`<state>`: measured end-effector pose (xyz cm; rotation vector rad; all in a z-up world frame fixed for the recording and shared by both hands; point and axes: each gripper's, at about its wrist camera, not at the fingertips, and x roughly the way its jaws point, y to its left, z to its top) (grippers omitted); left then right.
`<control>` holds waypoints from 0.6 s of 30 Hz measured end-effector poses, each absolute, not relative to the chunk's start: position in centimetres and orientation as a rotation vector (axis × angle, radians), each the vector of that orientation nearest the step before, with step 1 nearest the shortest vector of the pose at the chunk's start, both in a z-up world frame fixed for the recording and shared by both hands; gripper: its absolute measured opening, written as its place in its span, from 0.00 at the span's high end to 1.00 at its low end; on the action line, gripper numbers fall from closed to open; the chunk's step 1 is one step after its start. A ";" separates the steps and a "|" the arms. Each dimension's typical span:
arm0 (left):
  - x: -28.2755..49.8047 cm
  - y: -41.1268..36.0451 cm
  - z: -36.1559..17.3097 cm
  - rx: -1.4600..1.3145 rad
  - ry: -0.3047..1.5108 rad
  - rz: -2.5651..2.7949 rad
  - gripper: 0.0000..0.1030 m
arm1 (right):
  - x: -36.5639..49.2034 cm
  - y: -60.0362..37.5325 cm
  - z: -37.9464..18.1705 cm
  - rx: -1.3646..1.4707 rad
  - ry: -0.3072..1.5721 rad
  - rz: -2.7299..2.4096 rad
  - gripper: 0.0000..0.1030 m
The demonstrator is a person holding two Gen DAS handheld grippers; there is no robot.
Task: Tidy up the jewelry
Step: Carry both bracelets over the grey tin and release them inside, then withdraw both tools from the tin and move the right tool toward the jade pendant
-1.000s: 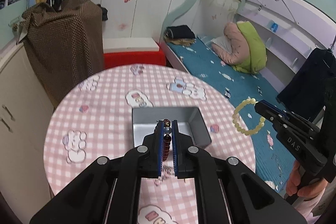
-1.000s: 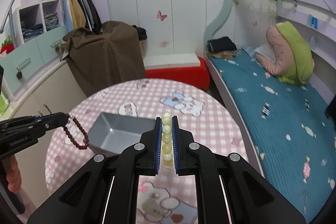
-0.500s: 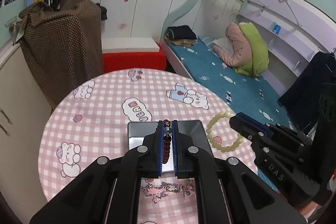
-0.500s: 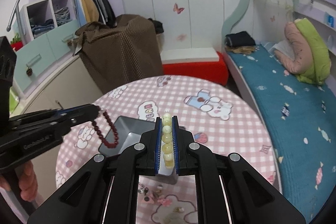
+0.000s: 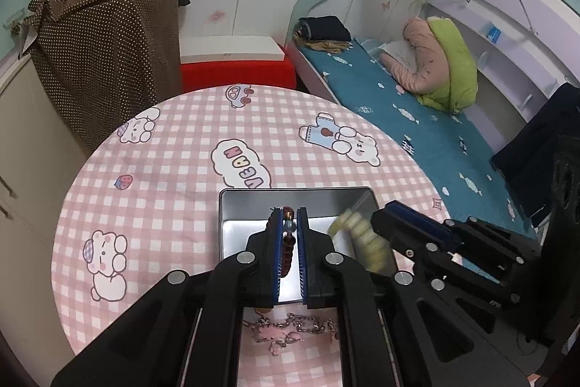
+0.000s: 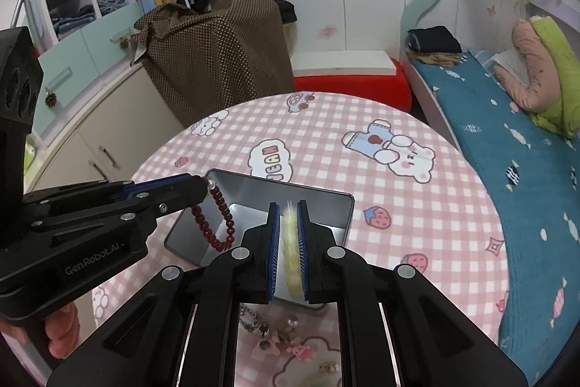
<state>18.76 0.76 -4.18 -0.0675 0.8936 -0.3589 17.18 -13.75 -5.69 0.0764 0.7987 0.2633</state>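
A grey metal tray [image 5: 253, 202] [image 6: 326, 202] sits on the pink checked table. My left gripper [image 5: 289, 216] is shut on a dark red bead bracelet [image 6: 214, 223], which hangs over the tray's left part. My right gripper [image 6: 289, 205] holds a pale yellow bead bracelet [image 5: 362, 238] over the tray's right part; the bracelet is blurred between the fingers. The right gripper shows in the left wrist view [image 5: 384, 223], the left gripper in the right wrist view [image 6: 206, 185].
A silver chain with pink charms [image 5: 286, 332] lies on the table in front of the tray, also in the right wrist view [image 6: 275, 336]. A small gold piece [image 6: 328, 367] lies near it. A bed [image 5: 417, 118] stands right, a cabinet [image 6: 90, 140] left.
Both grippers have come in from the sides and down over the tray with their bracelets. The yellow bracelet is now blurred between the right fingers.
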 end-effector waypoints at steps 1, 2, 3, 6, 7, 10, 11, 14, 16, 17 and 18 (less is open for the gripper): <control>18.8 0.7 -4.2 -0.063 0.893 -0.357 0.93 | 17.3 -13.8 -5.7 0.075 0.800 0.261 0.88; 18.8 0.7 -4.2 -0.062 0.894 -0.357 0.93 | 17.4 -13.8 -5.8 0.076 0.802 0.262 0.88; 18.8 0.8 -4.2 -0.062 0.898 -0.354 0.87 | 17.5 -14.0 -5.9 0.084 0.813 0.258 0.88; 18.7 1.1 -4.1 -0.057 0.884 -0.325 0.58 | 18.0 -14.9 -6.1 0.127 0.839 0.244 0.87; 18.6 1.2 -4.1 -0.050 0.880 -0.315 0.57 | 18.0 -15.1 -6.1 0.131 0.842 0.233 0.82; 18.5 1.6 -4.2 -0.052 0.876 -0.281 0.50 | 18.0 -15.8 -6.3 0.120 0.845 0.173 0.27; 18.6 1.7 -4.3 -0.049 0.874 -0.265 0.49 | 17.9 -16.0 -6.2 0.118 0.837 0.142 0.26; 18.8 2.1 -4.9 -0.052 0.894 -0.250 0.49 | 17.8 -16.2 -6.1 0.099 0.829 0.123 0.26; 18.8 2.3 -5.0 -0.063 0.900 -0.253 0.49 | 17.7 -16.2 -6.0 0.096 0.828 0.118 0.26; 18.7 2.3 -5.0 -0.060 0.895 -0.250 0.49 | 17.8 -16.2 -6.0 0.096 0.829 0.117 0.26; 18.5 2.3 -4.9 -0.055 0.889 -0.247 0.49 | 17.7 -16.2 -5.9 0.095 0.829 0.115 0.26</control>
